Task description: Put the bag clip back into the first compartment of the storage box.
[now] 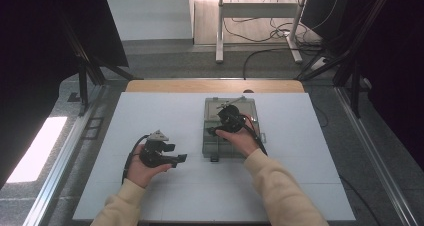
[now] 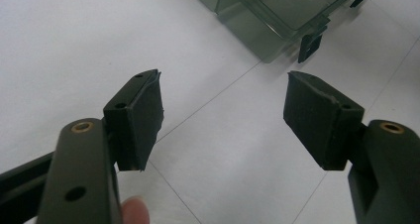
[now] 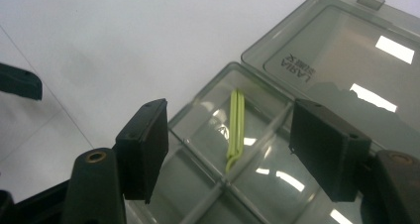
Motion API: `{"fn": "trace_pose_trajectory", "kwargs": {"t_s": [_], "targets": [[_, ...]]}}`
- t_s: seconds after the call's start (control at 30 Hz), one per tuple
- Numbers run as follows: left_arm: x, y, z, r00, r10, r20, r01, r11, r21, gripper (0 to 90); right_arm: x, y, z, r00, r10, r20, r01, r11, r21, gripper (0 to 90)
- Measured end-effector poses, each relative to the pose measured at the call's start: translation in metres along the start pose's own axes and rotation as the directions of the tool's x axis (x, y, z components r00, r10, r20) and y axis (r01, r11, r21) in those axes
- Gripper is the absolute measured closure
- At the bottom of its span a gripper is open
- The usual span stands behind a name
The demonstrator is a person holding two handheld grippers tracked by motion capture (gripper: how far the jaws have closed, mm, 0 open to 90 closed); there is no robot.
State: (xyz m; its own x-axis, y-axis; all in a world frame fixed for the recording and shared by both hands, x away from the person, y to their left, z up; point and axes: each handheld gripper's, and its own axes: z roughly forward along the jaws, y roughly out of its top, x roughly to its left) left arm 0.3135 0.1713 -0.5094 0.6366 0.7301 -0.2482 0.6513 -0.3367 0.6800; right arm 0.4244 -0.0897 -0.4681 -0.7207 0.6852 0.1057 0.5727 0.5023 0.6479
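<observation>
White counter [image 1: 150, 111] was seen under a smoky clear plastic compartment box [image 3: 277, 184]. A yellow-green bent clip [image 3: 236, 130] lay released between the right gripper's [image 3: 228, 147] spread fingers; withdrawal seemed next. The left gripper's [image 2: 223, 120] fingers were spread apart, empty.

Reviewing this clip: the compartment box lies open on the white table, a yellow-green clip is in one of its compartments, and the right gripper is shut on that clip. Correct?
Not quite. The right gripper is open: in the right gripper view its jaws stand wide apart above the yellow-green clip, and neither pad touches it. The rest holds: the compartment box lies open on the white table, with the clip in one compartment.
</observation>
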Motion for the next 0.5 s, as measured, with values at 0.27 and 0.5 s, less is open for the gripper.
{"fn": "trace_pose_trajectory", "kwargs": {"t_s": [0.27, 0.5], "targets": [[0.002, -0.001, -0.001, 0.9999, -0.012, -0.006, 0.012, 0.9999, -0.009, 31.9, -0.007, -0.022, -0.019, 0.9997, 0.024, -0.010, -0.024, 0.999, -0.029, 30.8], [0.003, -0.002, -0.003, 0.9998, -0.017, -0.012, 0.017, 0.9997, -0.019, 31.9, -0.021, -0.041, -0.044, 0.9993, 0.038, 0.003, -0.037, 0.998, -0.058, 30.8]]}}
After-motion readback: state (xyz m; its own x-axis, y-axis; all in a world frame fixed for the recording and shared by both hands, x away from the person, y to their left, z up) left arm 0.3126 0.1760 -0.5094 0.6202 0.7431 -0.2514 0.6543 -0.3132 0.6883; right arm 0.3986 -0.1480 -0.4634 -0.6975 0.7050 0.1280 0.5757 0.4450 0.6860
